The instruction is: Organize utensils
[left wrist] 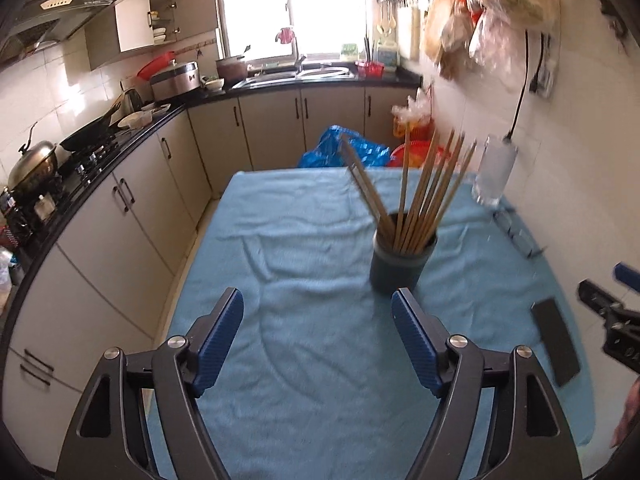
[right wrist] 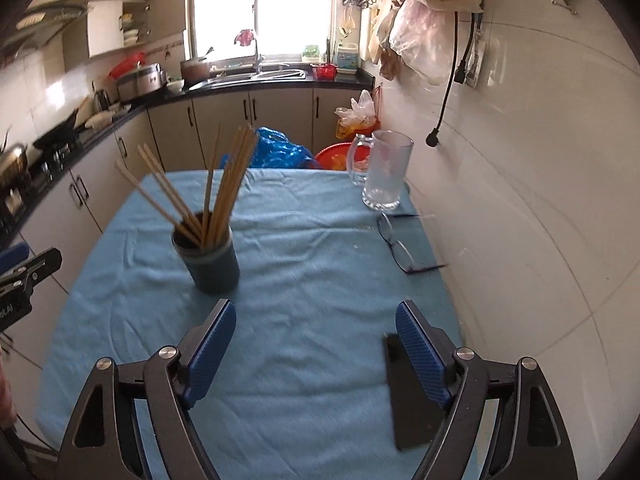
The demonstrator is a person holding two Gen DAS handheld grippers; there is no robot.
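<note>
A dark round holder (left wrist: 402,266) stands on the blue-towelled table (left wrist: 304,248), filled with several wooden chopsticks (left wrist: 428,188) that fan upward. My left gripper (left wrist: 318,312) is open and empty, low over the towel, with the holder just beyond its right finger. In the right wrist view the same holder (right wrist: 212,260) and chopsticks (right wrist: 224,188) sit ahead and left of my right gripper (right wrist: 316,326), which is open with nothing between its blue pads (right wrist: 210,348). Each gripper shows at the edge of the other's view.
A glass mug (right wrist: 386,172) stands at the table's far right by the tiled wall. Eyeglasses (right wrist: 400,246) lie in front of it. A flat black slab (right wrist: 412,404) lies under my right finger. Kitchen cabinets and a stove run along the left; plastic bags sit behind the table.
</note>
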